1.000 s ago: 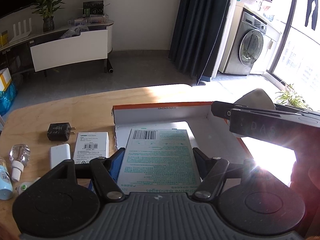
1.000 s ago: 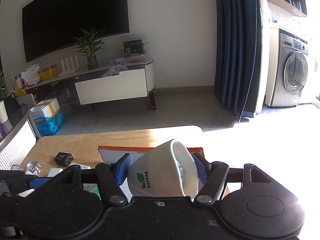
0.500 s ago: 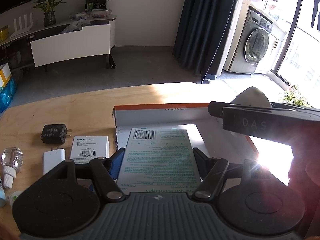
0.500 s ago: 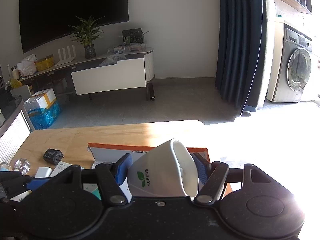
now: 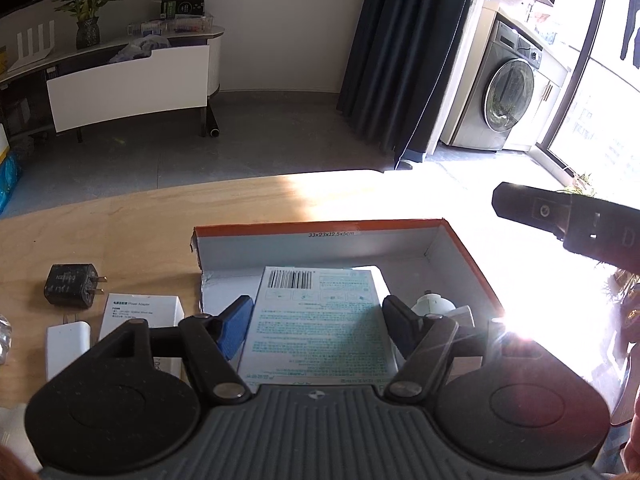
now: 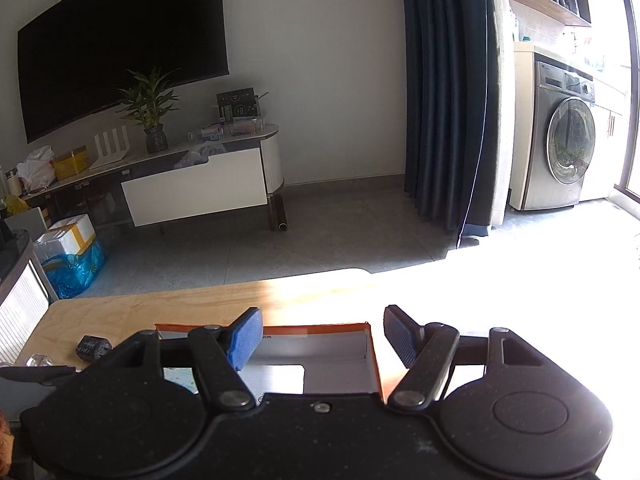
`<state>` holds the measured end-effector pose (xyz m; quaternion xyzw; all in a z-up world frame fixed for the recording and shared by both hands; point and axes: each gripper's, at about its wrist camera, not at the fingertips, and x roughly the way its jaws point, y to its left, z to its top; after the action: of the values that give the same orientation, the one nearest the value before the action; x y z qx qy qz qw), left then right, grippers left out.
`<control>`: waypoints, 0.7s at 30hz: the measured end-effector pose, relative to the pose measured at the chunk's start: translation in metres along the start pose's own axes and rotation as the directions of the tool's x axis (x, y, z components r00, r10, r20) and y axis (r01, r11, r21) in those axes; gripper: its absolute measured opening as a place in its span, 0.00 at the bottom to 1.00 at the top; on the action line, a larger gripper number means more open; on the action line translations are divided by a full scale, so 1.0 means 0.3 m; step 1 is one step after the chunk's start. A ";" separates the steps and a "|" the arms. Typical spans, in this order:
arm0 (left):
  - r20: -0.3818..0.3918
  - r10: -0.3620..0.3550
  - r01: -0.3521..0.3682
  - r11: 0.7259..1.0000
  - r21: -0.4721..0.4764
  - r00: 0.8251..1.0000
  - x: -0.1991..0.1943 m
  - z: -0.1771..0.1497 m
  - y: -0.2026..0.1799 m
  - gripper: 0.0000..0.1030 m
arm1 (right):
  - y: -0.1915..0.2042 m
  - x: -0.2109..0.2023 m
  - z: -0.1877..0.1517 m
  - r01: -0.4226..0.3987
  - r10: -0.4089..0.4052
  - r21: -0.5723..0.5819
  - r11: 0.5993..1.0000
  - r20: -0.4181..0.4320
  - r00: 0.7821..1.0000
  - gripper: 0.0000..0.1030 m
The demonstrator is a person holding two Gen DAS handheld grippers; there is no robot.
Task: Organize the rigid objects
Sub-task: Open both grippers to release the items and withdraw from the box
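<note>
The left tool (image 5: 318,320) pointed downward, its jaws opening. The right tool (image 6: 322,336) stood with jaws apart, nothing between them.

One orange cardboard box (image 5: 460,240) is standing open on the table (image 5: 120,232). Inside it one flat blue-green printed box (image 5: 320,320) is lying, and beside it one white cup (image 5: 434,305), though it is partly hidden so I am not fully sure. Left of the orange box, three small things are lying: one black charger (image 5: 70,286), one white adapter box (image 5: 140,314) and one white power brick (image 5: 67,346). Two tools are showing, the left tool (image 5: 318,320) and the right tool (image 6: 322,334).
</note>
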<state>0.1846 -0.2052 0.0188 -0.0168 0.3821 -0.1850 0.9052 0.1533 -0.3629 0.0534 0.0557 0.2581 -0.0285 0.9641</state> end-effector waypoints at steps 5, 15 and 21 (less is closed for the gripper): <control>0.019 0.005 -0.005 1.000 0.003 1.000 -0.049 0.001 -0.008 0.85 | -0.009 -0.036 0.002 0.000 0.000 -0.001 1.000 0.006 1.000 0.79; 0.007 0.101 -0.101 0.995 0.002 0.995 -0.177 -0.025 0.019 0.99 | 0.027 -0.092 -0.039 -0.016 0.016 0.001 1.000 -0.016 1.000 0.85; 0.020 0.128 -0.128 0.992 -0.003 0.992 -0.223 -0.045 0.031 1.00 | 0.048 -0.119 -0.057 -0.010 0.009 -0.004 1.000 -0.027 1.000 0.86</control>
<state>0.1354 -0.1718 0.0536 0.0052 0.3733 -0.1263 0.9191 0.1152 -0.3455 0.0577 0.0555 0.2710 -0.0227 0.9607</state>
